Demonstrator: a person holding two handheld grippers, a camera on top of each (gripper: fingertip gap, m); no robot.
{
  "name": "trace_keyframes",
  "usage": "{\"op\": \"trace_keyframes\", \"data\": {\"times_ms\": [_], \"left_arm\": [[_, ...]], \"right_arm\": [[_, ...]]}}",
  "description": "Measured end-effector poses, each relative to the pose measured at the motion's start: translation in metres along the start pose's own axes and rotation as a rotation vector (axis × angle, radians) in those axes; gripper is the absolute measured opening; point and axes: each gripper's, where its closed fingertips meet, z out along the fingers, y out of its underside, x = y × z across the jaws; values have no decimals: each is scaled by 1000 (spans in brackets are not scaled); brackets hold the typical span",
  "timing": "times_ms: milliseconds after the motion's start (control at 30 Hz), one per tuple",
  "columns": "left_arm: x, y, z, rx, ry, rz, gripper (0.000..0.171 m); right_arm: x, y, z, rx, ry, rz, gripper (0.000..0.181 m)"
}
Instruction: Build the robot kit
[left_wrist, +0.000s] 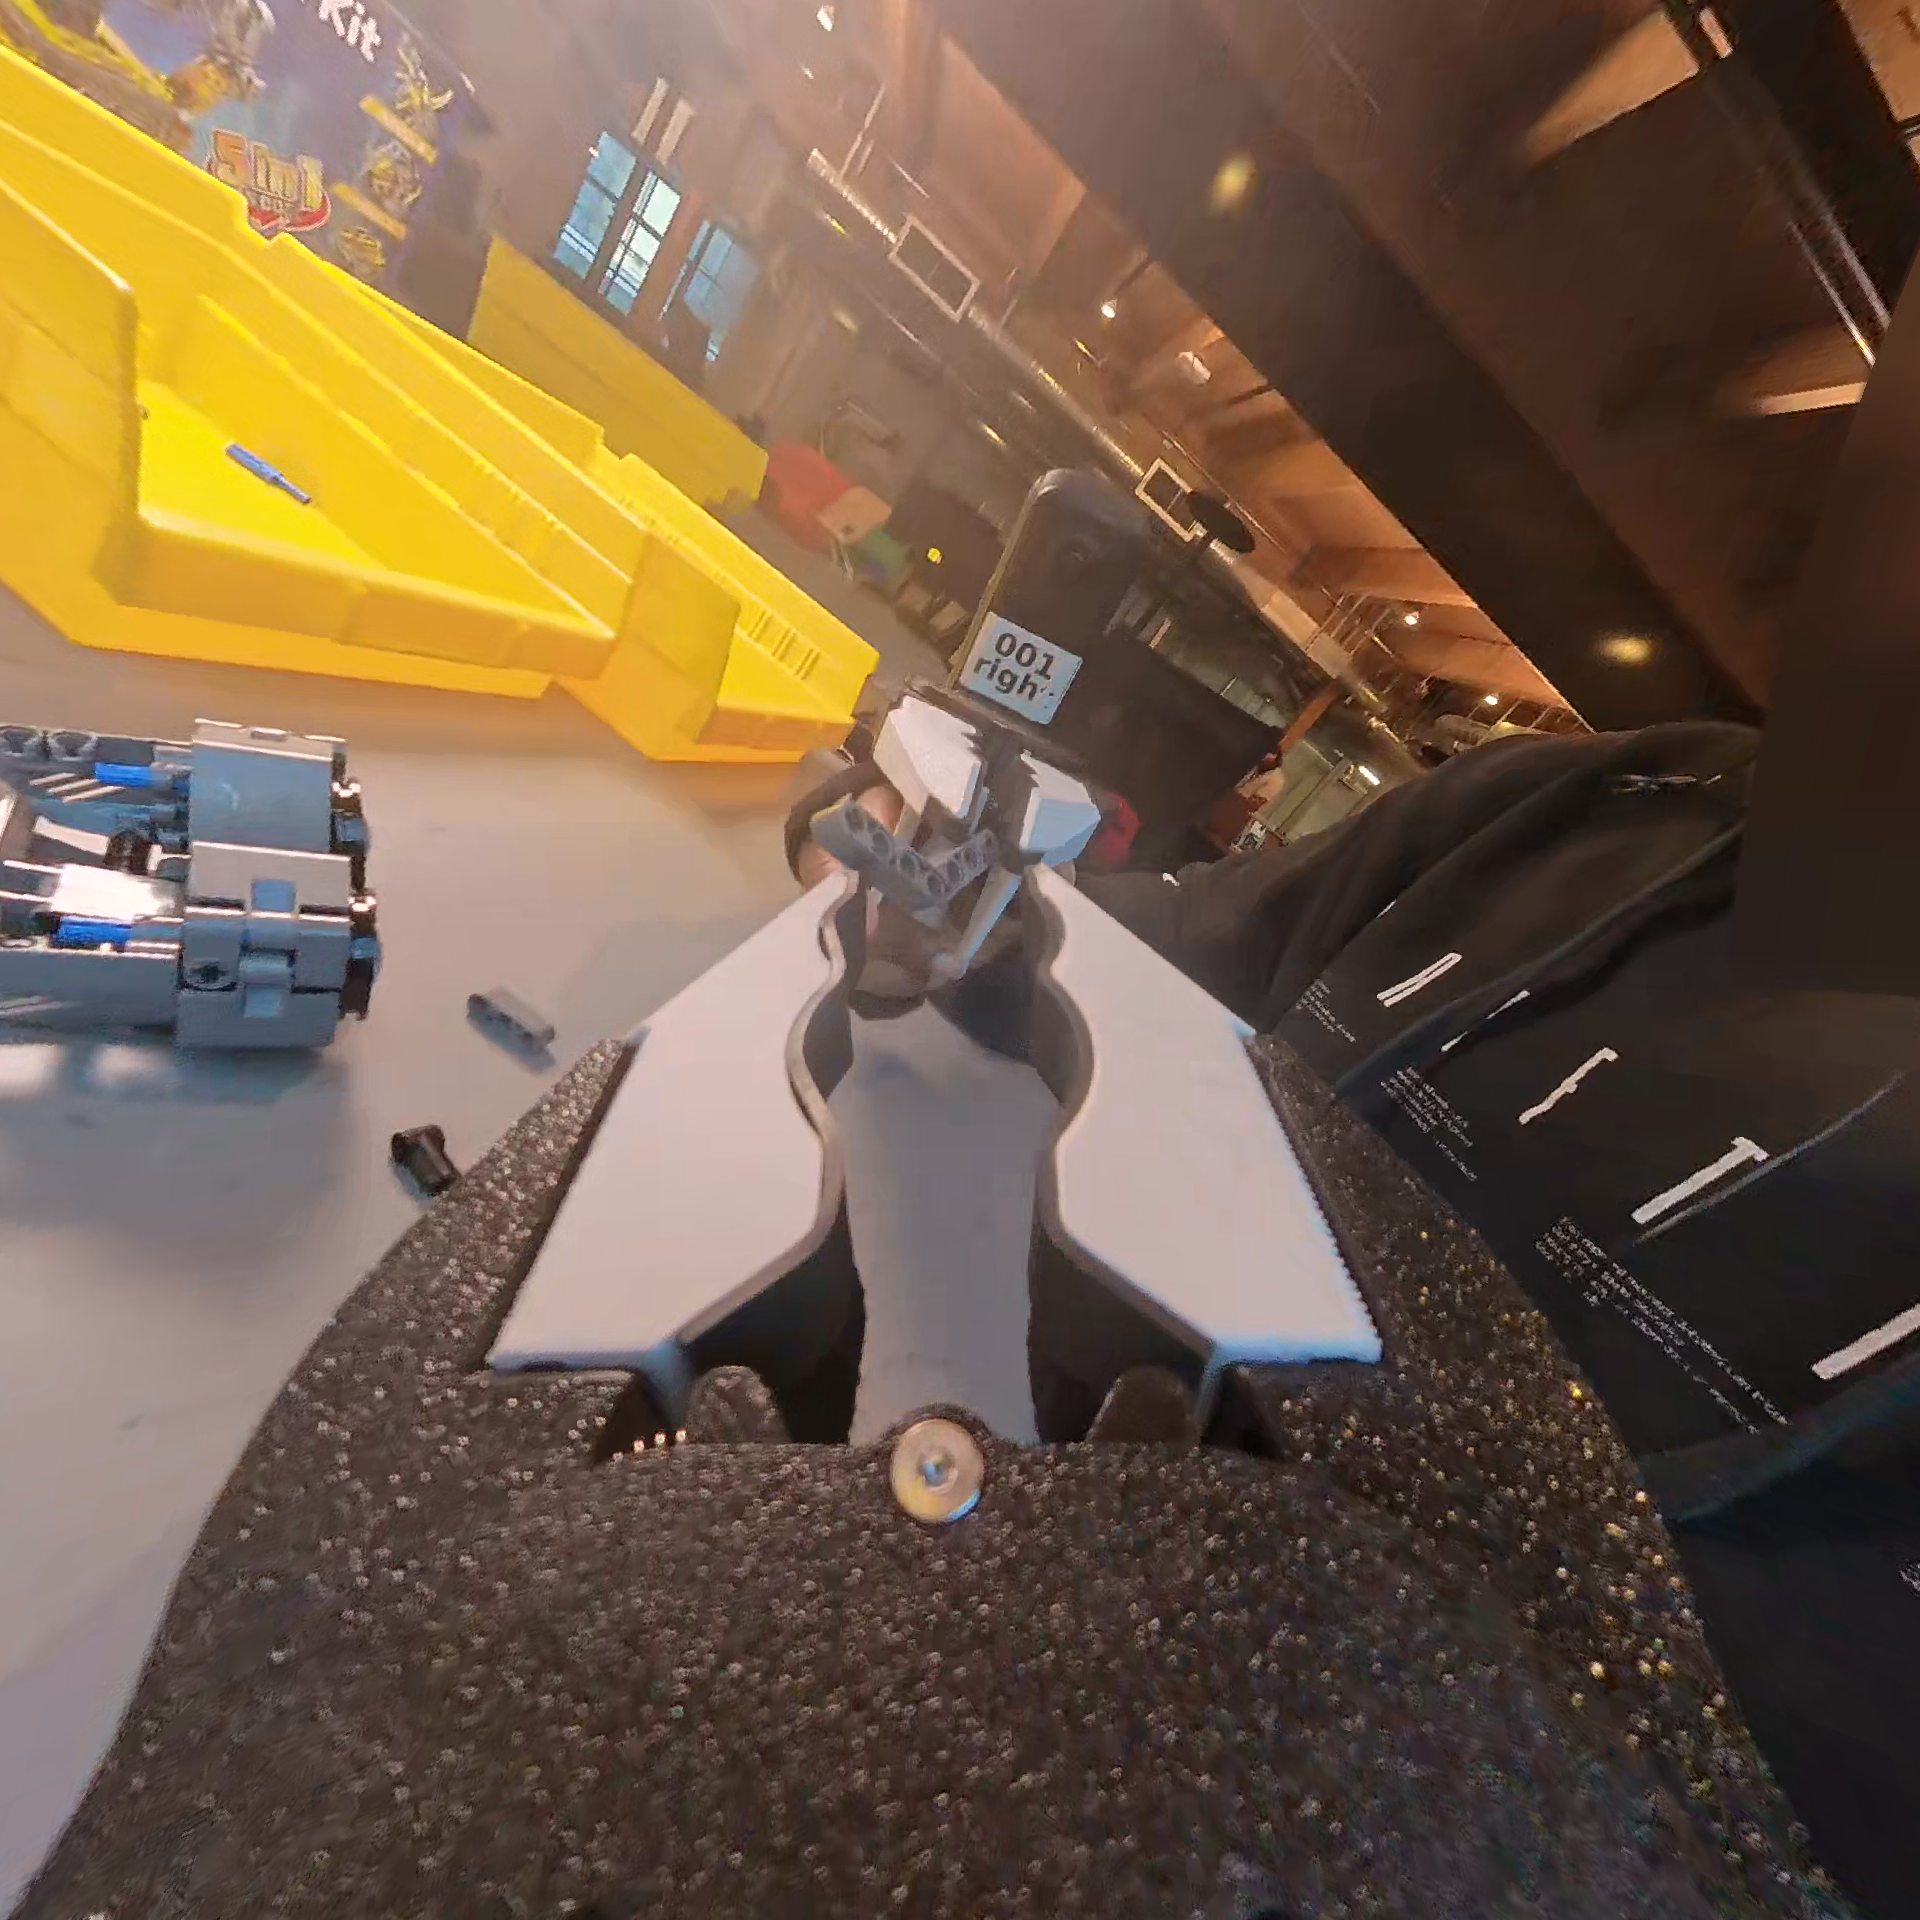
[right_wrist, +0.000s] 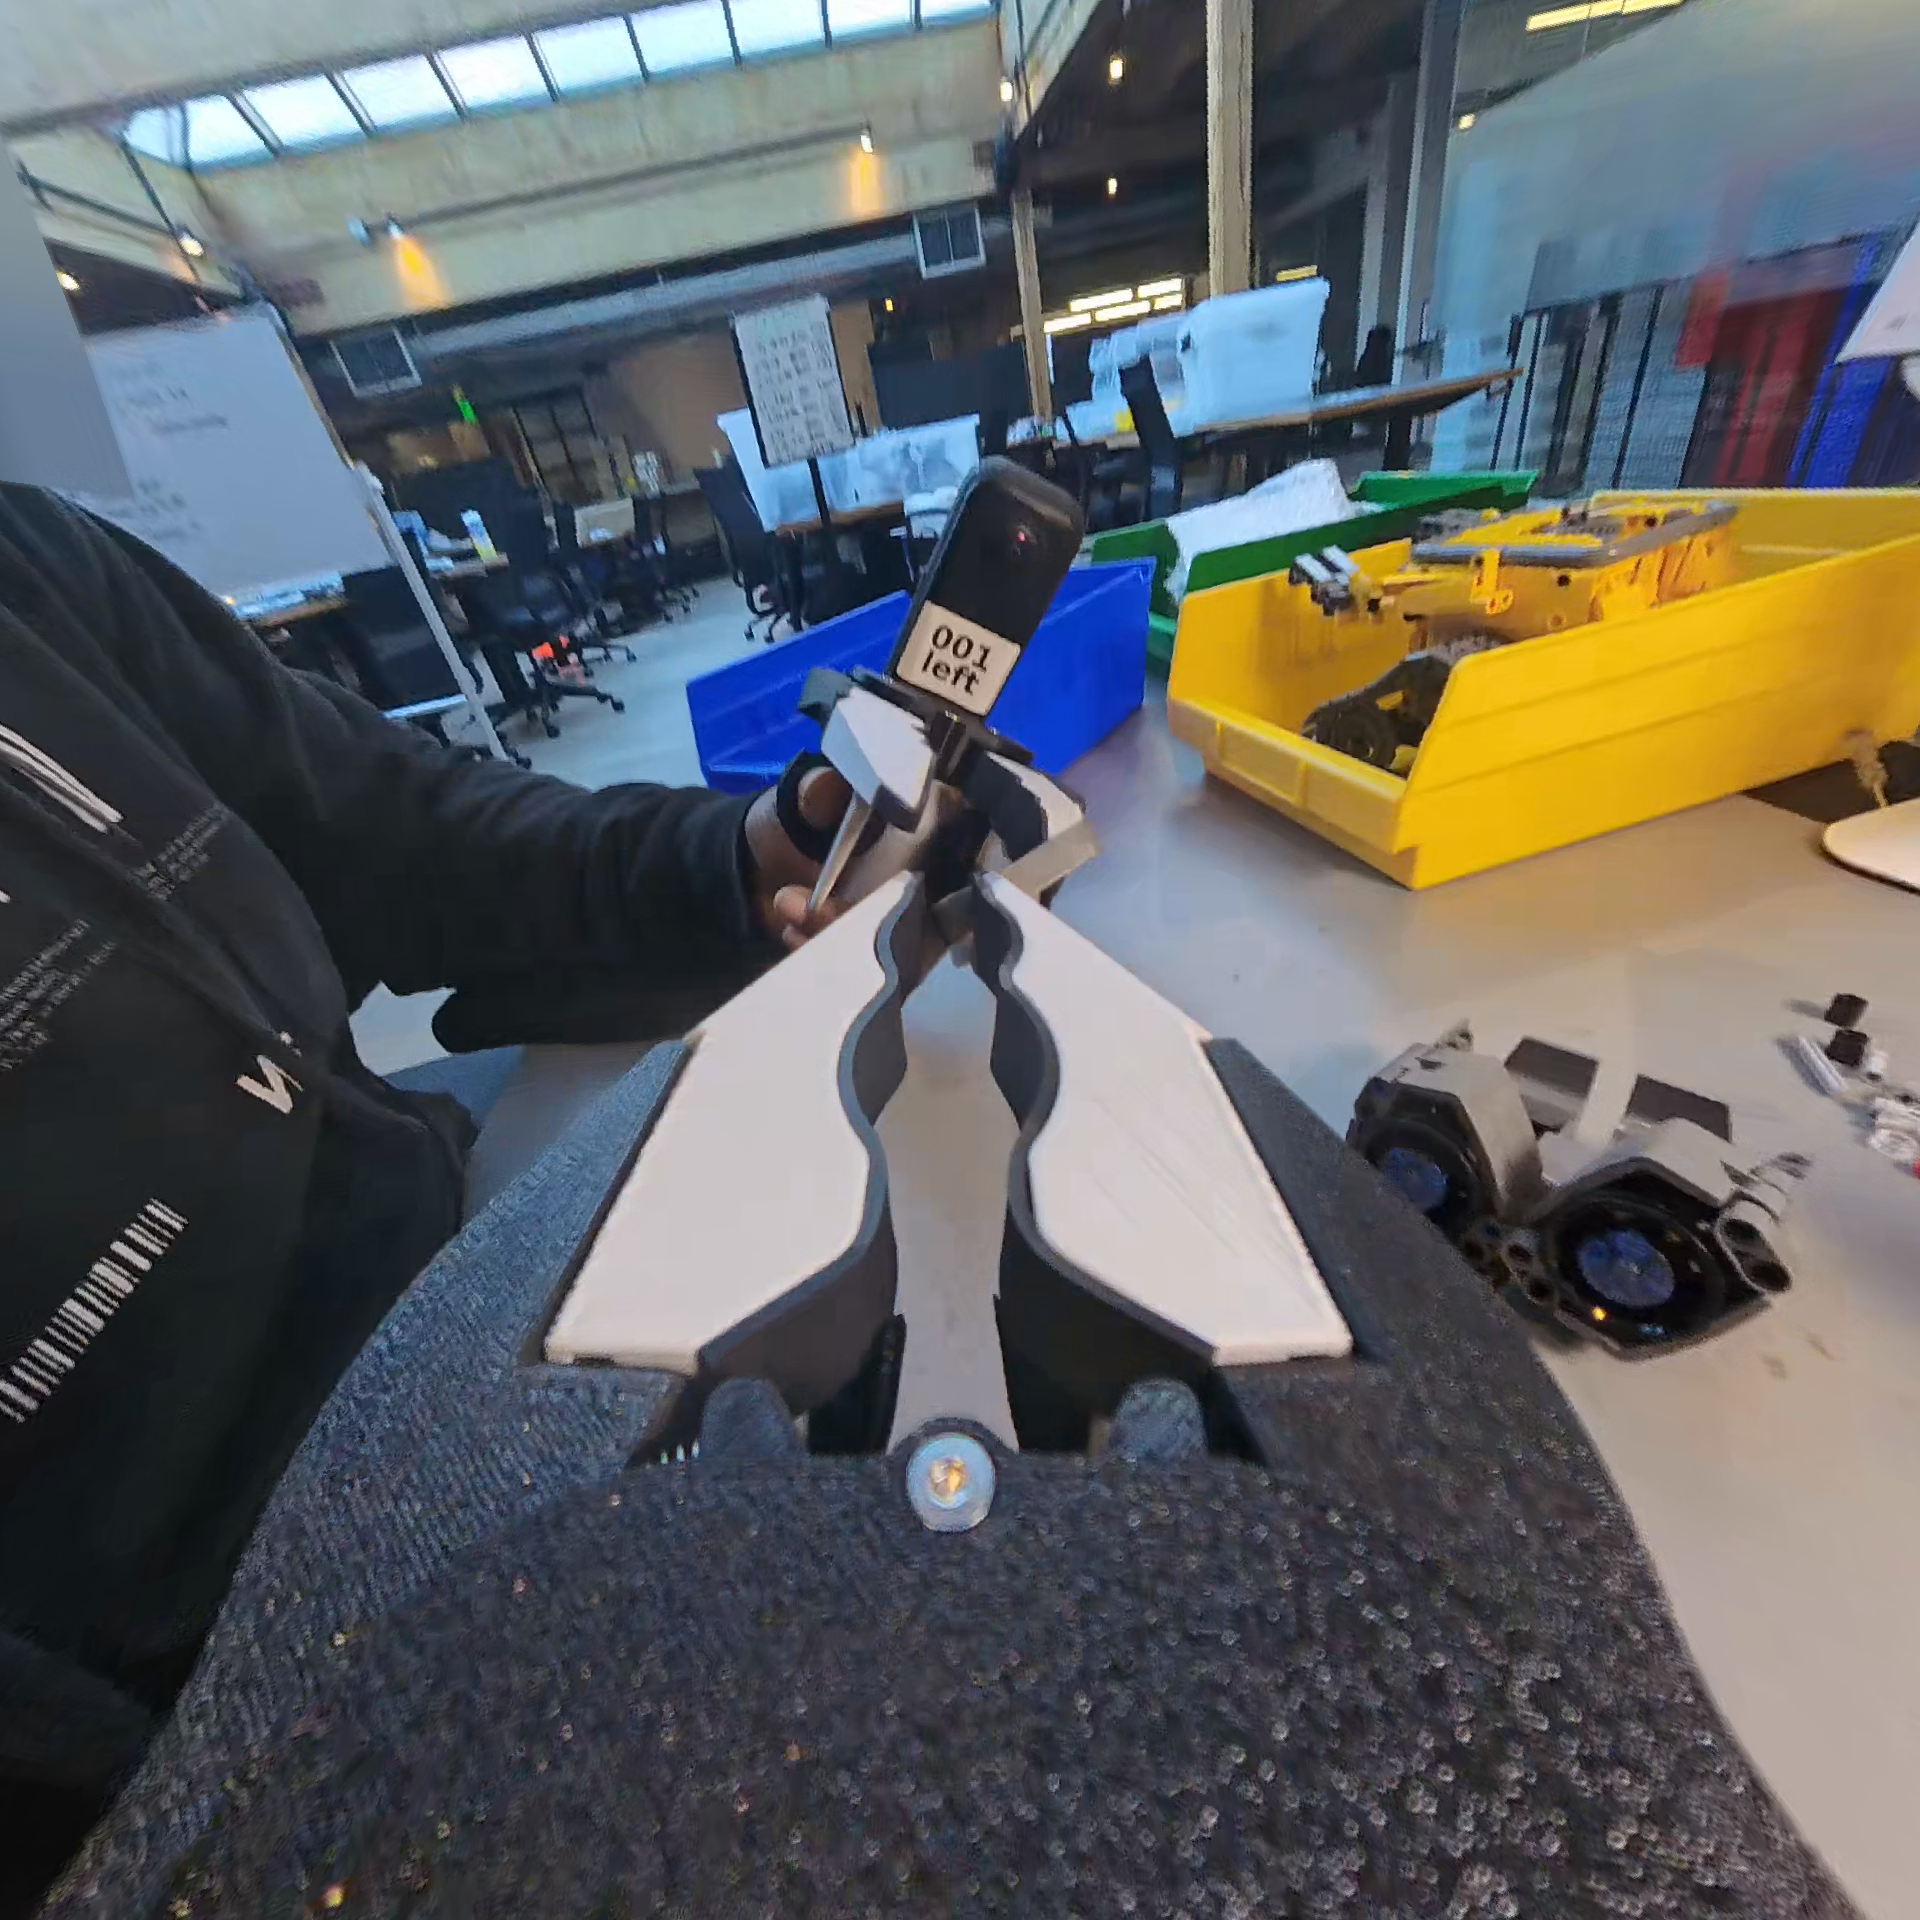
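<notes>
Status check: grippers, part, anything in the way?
Right gripper shut on grey perforated beam, off table. Left gripper open, tips at beam. Grey brick assembly on table, aside.

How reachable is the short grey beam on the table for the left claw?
Probably reachable: the short grey beam lies loose on bare table left of the left claw, nothing between them.

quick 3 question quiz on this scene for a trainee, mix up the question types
1. True or false: a blue pin lies in the yellow bin.
2. In the right wrist view, the bin behind the left gripper is: a) red b) blue c) white
3. Fill in: the left gripper and right gripper meet tip to tip at a grey ____.

Key: 1 true; 2 b; 3 beam
</notes>
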Motion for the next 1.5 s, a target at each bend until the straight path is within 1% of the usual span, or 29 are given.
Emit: {"op": "trace_keyframes", "data": {"times_ms": [100, 200, 233, 267, 333, 400, 467, 567, 667, 733, 867, 967, 1067, 1133, 1200, 1300, 1367, 1400, 1433, 1467, 1500], "left_arm": [[3, 0, 5, 12, 18, -12, 33], [11, -3, 10, 47, 55, -27, 33], [12, -5, 12, 60, 52, -22, 30], [12, -6, 13, 64, 45, -9, 22], [8, -3, 14, 43, -2, 25, 8], [5, 3, 15, 14, -30, 54, 0], [0, 9, 15, -35, -66, 56, 0], [-12, 8, 6, -82, -169, 134, 0], [-25, -4, -12, -82, -282, 225, 0], [-34, -17, -27, -53, -351, 263, 1], [-46, -37, -51, 2, -420, 291, 6], [-54, -39, -59, -5, -451, 314, 9], [-63, -34, -59, -47, -477, 351, 10], [-66, -28, -56, -78, -477, 364, 10], [-68, -21, -52, -105, -473, 375, 10], [-69, -14, -49, -136, -473, 390, 11], [-69, -11, -49, -149, -467, 393, 11], [-68, -11, -49, -154, -466, 398, 12], [-66, -11, -50, -154, -464, 405, 12], [-63, -13, -50, -149, -454, 412, 12], [-58, -15, -50, -140, -432, 415, 13]], "right_arm": [[-6, -12, -3, 72, -41, 13, 7], [-11, -9, -1, 71, -63, 16, 7], [-11, -6, 1, 61, -63, 15, 6], [-11, -2, 2, 45, -61, 11, 0], [-12, 4, 5, 17, -61, -3, 0], [-13, 9, 7, -6, -62, -5, 0], [-8, 17, 9, -52, -37, -12, 0], [-6, 24, 8, -88, -22, -37, 0], [0, 30, 6, -131, 12, -81, 0], [3, 36, 6, -164, 20, -98, 3], [-7, 57, 11, -276, -44, -102, 17], [-23, 79, 16, -414, -142, -157, 19], [-47, 106, 21, -617, -285, -248, 25], [-55, 120, 30, -719, -336, -375, 25], [-63, 130, 43, -792, -395, -478, 25], [-67, 134, 69, -838, -452, -572, 25], [-67, 144, 78, -908, -498, -568, 24], [-71, 147, 77, -934, -541, -522, 10], [-72, 146, 74, -965, -549, -458, 6], [-69, 144, 69, -982, -531, -390, 6], [-67, 135, 66, -944, -510, -295, 6]]}}
